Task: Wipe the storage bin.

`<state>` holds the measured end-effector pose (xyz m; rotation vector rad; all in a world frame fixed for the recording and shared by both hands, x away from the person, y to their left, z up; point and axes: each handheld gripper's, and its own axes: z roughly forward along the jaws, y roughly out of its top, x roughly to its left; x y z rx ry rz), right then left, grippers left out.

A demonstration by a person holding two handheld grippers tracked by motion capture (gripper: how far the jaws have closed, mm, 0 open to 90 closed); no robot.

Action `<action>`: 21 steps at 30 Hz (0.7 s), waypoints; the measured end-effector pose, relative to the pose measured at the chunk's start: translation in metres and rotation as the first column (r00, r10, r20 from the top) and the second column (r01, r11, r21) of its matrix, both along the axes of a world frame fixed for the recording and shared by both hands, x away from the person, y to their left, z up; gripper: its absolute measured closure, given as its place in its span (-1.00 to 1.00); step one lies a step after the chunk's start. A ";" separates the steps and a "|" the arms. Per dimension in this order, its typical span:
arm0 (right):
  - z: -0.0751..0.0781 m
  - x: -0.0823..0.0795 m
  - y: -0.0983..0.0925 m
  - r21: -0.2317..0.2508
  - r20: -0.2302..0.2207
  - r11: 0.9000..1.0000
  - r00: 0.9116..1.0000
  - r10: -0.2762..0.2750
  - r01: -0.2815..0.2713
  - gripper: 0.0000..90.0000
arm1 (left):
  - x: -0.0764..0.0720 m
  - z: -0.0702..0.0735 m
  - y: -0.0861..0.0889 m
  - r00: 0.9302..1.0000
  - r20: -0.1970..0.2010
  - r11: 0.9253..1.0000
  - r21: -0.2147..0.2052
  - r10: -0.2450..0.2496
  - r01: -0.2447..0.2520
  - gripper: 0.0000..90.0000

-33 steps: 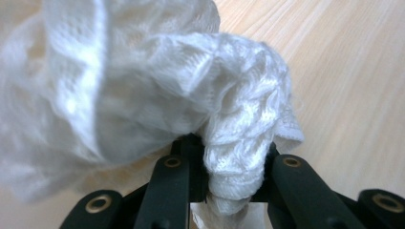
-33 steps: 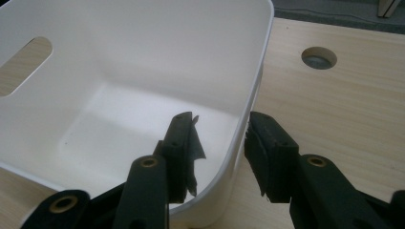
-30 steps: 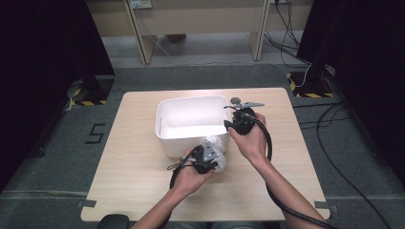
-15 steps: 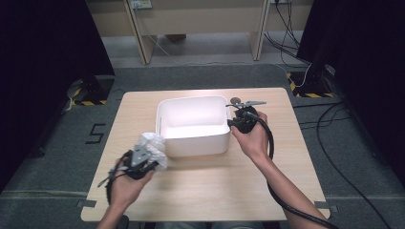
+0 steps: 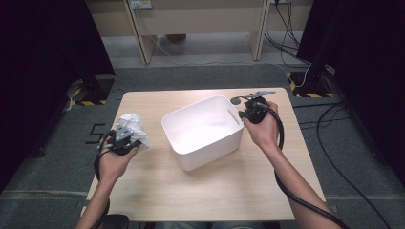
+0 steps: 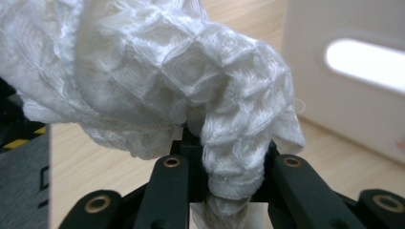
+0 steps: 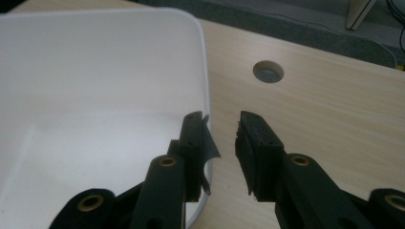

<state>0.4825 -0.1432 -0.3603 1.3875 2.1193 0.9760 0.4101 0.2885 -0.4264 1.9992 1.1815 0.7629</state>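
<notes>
A crumpled white knitted cloth [image 5: 131, 129] [image 6: 157, 71] hangs bunched at the table's left edge, just above the wood, with my left gripper [image 5: 122, 140] [image 6: 229, 162] shut on a fold of it. The white plastic bin [image 5: 210, 143] [image 7: 203, 62] sits askew mid-table and looks empty; its handle-slot wall [image 6: 334, 95] shows to the right in the left gripper view. My right gripper [image 5: 243, 113] [image 7: 222, 138] is at the bin's right rim. Its jaws have just been opening; one jaw overlaps the rim, and only bare table shows between them.
The light wooden table [image 5: 215, 191] has a round cable hole [image 7: 268, 71] [image 5: 236, 100] just beyond the right gripper. Black curtains flank the table, cables lie on the grey floor at the right, and desk legs stand behind.
My left hand carried the cloth from in front of the bin out to the table's left edge. The bin has turned askew. The right gripper stayed at the bin's right rim.
</notes>
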 end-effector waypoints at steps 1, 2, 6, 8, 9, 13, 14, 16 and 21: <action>0.005 -0.004 -0.003 0.003 0.013 1.000 1.000 -0.006 0.006 0.66 | 0.007 -0.002 -0.004 1.000 0.004 1.000 0.022 -0.006 0.006 0.66; 0.005 -0.004 -0.003 0.003 0.013 1.000 1.000 -0.006 0.006 0.66 | 0.007 -0.002 -0.004 1.000 0.004 1.000 0.022 -0.006 0.006 0.66; 0.013 -0.027 -0.024 -0.009 0.002 0.999 0.999 -0.043 0.043 0.98 | 0.042 -0.004 -0.011 1.000 -0.004 0.999 0.038 -0.010 0.010 0.66; 0.008 -0.036 -0.031 -0.004 -0.042 0.999 0.998 -0.054 0.054 1.00 | 0.051 -0.003 -0.014 1.000 0.006 0.999 0.032 -0.019 0.019 0.66; 0.003 -0.039 -0.033 0.006 -0.073 0.999 0.996 -0.050 0.051 1.00 | 0.055 -0.004 -0.016 1.000 0.007 0.999 0.017 -0.031 0.031 0.66; -0.017 -0.048 -0.030 0.036 -0.163 0.999 0.987 0.003 0.003 1.00 | 0.062 -0.008 -0.023 0.995 -0.003 0.995 -0.009 -0.095 0.095 0.66; -0.021 -0.049 -0.027 0.045 -0.175 0.999 0.984 0.022 -0.014 1.00 | 0.062 -0.009 -0.024 0.994 -0.004 0.994 -0.002 -0.107 0.107 0.66; -0.023 -0.049 -0.025 0.053 -0.181 0.998 0.983 0.029 -0.020 1.00 | 0.062 -0.010 -0.026 0.992 -0.001 0.992 0.013 -0.123 0.123 0.66; -0.030 -0.040 -0.010 0.064 -0.186 0.995 0.979 0.088 -0.077 1.00 | 0.058 -0.012 -0.034 0.977 -0.005 0.977 0.015 -0.211 0.211 0.66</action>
